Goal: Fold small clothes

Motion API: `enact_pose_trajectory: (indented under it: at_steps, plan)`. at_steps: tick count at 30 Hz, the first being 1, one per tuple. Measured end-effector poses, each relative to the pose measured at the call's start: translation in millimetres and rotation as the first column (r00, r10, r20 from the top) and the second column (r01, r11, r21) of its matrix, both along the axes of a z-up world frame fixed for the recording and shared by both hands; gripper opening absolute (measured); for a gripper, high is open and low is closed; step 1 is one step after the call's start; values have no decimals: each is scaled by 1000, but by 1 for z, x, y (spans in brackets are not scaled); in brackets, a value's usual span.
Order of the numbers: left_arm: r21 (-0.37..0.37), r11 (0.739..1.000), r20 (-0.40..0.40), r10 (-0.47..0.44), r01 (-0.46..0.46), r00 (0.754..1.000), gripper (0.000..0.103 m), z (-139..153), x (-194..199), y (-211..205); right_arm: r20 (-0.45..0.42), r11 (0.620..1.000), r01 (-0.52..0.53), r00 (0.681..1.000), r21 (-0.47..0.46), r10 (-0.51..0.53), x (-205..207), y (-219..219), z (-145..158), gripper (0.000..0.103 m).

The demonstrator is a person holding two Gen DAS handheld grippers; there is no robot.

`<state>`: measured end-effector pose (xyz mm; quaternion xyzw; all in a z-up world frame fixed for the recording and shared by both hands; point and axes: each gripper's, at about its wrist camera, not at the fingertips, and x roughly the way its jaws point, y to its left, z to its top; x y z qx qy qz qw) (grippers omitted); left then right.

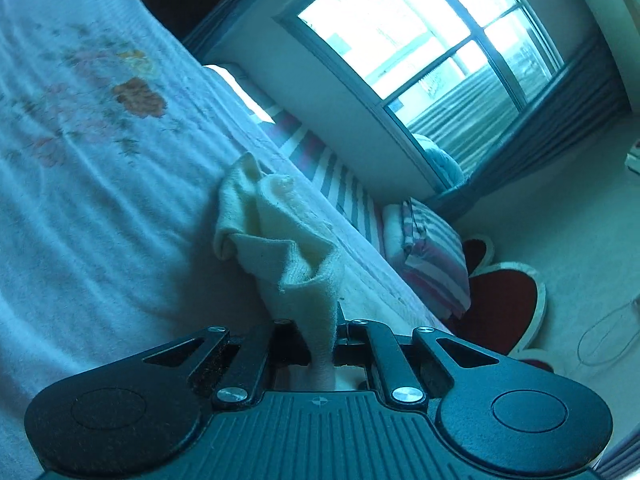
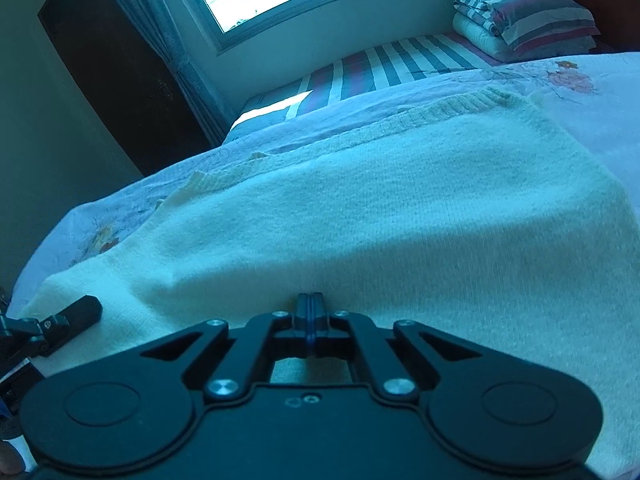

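A cream knitted sweater [image 2: 380, 208] lies spread on the bed, with its ribbed edge at the far side. In the left wrist view a bunched part of the sweater [image 1: 276, 232] hangs lifted above the bedspread. My left gripper [image 1: 316, 332] is shut on it, and the fabric runs down between the fingers. The left gripper [image 2: 82, 310] also shows at the lower left of the right wrist view, at the sweater's near left corner. My right gripper [image 2: 310, 304] is shut, with its tips against the sweater's near part. I see no fabric between its pads.
The white bedspread [image 1: 100, 168] carries embroidered flowers. Beyond it lie a striped sheet [image 2: 380, 68] and a folded striped quilt [image 2: 528, 16] under the window [image 1: 400, 40]. A red heart-shaped rug [image 1: 500, 308] lies on the floor. A dark door [image 2: 112, 72] stands at the left.
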<state>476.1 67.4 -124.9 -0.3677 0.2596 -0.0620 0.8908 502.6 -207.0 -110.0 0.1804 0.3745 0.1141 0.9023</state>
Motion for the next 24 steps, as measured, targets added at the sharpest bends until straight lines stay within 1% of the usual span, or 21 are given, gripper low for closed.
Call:
enact_pose_trajectory:
  at_steps: [1, 2, 4, 6, 9, 10, 12, 13, 15, 16, 18, 19, 20, 21, 22, 24]
  plan:
    - [38, 999, 13, -21, 21, 1000, 6, 8, 3, -9, 27, 999, 23, 999, 37, -24, -6, -10, 4, 7]
    - [76, 996, 20, -46, 45, 999, 6, 15, 6, -19, 48, 998, 44, 998, 51, -46, -11, -19, 7, 10]
    - [135, 987, 33, -91, 86, 995, 6, 29, 10, -39, 73, 996, 62, 995, 68, -67, -21, -39, 13, 10]
    - [195, 972, 48, -143, 131, 989, 6, 43, 13, -62, 110, 994, 80, 990, 70, -87, -35, -65, 21, 10]
    - [254, 943, 52, -233, 213, 971, 6, 60, 18, -102, 133, 989, 125, 982, 84, -136, -51, -106, 30, 10]
    - [278, 929, 46, -268, 246, 962, 6, 65, 20, -119, 136, 986, 139, 979, 88, -150, -55, -119, 31, 10]
    - [299, 908, 31, -318, 294, 948, 6, 68, 21, -147, 135, 977, 185, 971, 106, -199, -65, -152, 33, 10]
    - [312, 893, 18, -347, 325, 938, 6, 68, 21, -162, 130, 972, 205, 967, 115, -219, -70, -166, 33, 11]
    - [319, 870, -5, -394, 375, 919, 6, 63, 22, -187, 115, 963, 237, 961, 128, -251, -78, -189, 30, 12]
    - [311, 855, -38, -424, 414, 905, 6, 58, 23, -201, 101, 959, 253, 959, 131, -267, -82, -202, 27, 13]
    - [288, 814, -130, -488, 504, 863, 7, 45, 22, -228, 76, 954, 266, 958, 141, -278, -89, -218, 21, 18]
    - [289, 796, -155, -509, 532, 846, 12, 44, 17, -240, 67, 951, 269, 957, 150, -281, -92, -223, 18, 22]
    - [291, 781, -151, -532, 552, 833, 35, 46, 10, -245, 63, 950, 267, 958, 160, -280, -93, -227, 16, 24]
    - [279, 773, -118, -561, 569, 820, 48, 50, -1, -245, 62, 950, 262, 959, 168, -276, -95, -230, 15, 25]
    - [252, 784, -78, -568, 567, 819, 59, 56, -10, -239, 62, 950, 257, 960, 176, -272, -96, -231, 15, 26]
    - [207, 809, -59, -551, 550, 832, 59, 63, -17, -216, 73, 952, 223, 967, 210, -243, -97, -230, 17, 27]
